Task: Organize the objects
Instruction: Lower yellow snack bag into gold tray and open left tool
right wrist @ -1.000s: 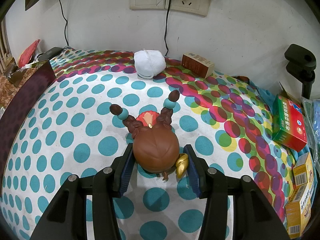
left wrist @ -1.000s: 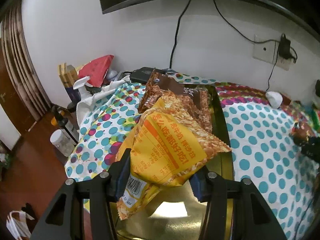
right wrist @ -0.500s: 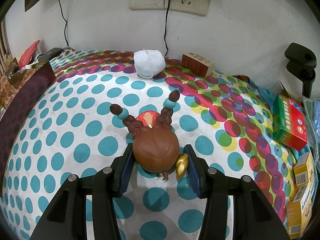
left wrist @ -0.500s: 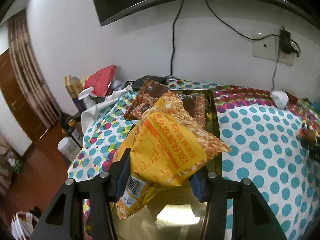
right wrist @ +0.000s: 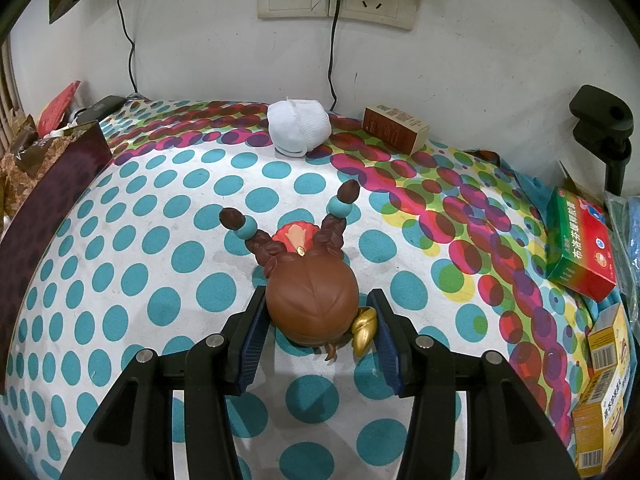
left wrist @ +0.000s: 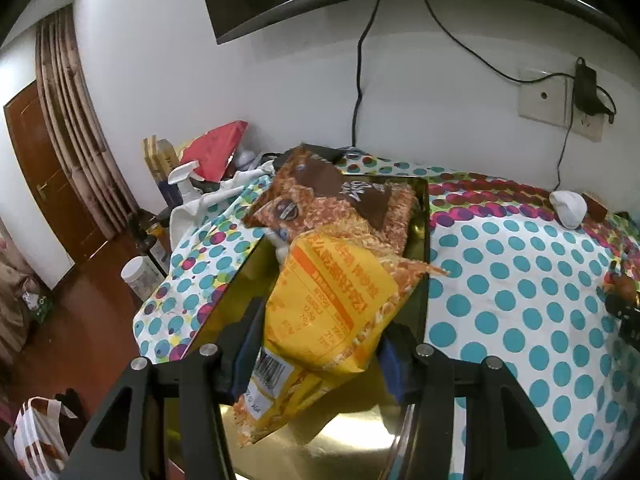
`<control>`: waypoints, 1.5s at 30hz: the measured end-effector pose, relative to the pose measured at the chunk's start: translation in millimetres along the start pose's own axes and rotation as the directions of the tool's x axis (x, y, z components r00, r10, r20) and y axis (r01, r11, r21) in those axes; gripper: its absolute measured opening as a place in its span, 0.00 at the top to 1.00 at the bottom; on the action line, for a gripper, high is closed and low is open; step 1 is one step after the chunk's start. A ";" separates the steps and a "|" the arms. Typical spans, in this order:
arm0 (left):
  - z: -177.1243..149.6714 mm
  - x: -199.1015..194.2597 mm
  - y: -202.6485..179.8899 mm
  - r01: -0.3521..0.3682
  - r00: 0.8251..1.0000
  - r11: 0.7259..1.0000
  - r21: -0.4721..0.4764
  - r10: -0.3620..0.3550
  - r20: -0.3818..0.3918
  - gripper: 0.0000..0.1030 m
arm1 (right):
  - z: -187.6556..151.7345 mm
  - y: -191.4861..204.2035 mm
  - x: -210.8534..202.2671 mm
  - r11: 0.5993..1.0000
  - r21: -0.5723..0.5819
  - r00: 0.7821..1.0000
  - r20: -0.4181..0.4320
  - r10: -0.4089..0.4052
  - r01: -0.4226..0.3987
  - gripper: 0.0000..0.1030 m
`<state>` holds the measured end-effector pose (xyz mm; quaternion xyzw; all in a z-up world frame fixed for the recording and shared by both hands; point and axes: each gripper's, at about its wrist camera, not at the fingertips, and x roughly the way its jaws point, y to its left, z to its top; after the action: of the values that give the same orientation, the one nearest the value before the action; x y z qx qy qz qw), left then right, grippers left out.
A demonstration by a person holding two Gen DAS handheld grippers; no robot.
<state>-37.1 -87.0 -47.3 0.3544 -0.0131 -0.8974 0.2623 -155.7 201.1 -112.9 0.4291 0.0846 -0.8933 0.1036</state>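
Left wrist view: yellow snack bag [left wrist: 332,312] is clamped in the left gripper [left wrist: 320,354] above the gold tray [left wrist: 352,436]; right wrist view: brown-haired figurine [right wrist: 312,300], lying on the dotted desk [right wrist: 120,280], is gripped by the right gripper [right wrist: 318,338].

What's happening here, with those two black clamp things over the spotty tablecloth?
Someone is tidying up with a handheld gripper in each hand. The left gripper is clamped on a yellow snack bag, holding it over a gold-lined box that already contains a brown snack bag. The right gripper is closed around a brown-haired figurine lying on the dotted tablecloth.
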 end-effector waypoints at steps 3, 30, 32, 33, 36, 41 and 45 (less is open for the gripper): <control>3.8 6.6 7.4 0.000 1.000 0.999 -0.035 -0.001 -0.016 0.49 | -0.1 0.0 0.0 1.000 0.000 1.000 0.000 0.000 0.000 0.55; -4.1 -14.9 48.2 0.210 0.976 0.968 -0.135 -0.216 -0.037 0.33 | -0.1 11.5 -7.6 0.998 -0.054 0.999 0.038 -0.033 0.035 0.55; -5.5 -18.4 49.2 0.213 0.975 0.969 -0.122 -0.219 -0.040 0.33 | 0.7 11.3 -7.4 0.998 -0.055 0.999 0.036 -0.035 0.037 0.55; -6.2 -20.9 50.1 0.223 0.973 0.967 -0.121 -0.229 -0.042 0.33 | 0.8 10.9 -7.4 0.998 -0.055 0.999 0.036 -0.034 0.036 0.55; -7.9 -29.0 48.4 0.251 0.966 0.963 -0.095 -0.255 -0.030 0.32 | 1.3 10.6 -6.5 0.998 -0.054 0.999 0.030 -0.036 0.038 0.55; -5.8 -38.1 44.5 0.317 0.947 0.945 -0.082 -0.319 -0.017 0.32 | 1.3 10.9 -5.8 0.998 -0.055 0.999 0.026 -0.042 0.044 0.55; 0.3 -52.4 42.6 0.311 0.950 0.949 -0.046 -0.311 0.021 0.31 | 1.2 10.5 -6.0 0.998 -0.054 0.999 0.030 -0.037 0.038 0.55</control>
<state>14.4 -98.6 -5.2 0.3396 0.0629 -0.9300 0.1260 -150.3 191.4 -108.1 0.4114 0.1154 -0.8986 0.0997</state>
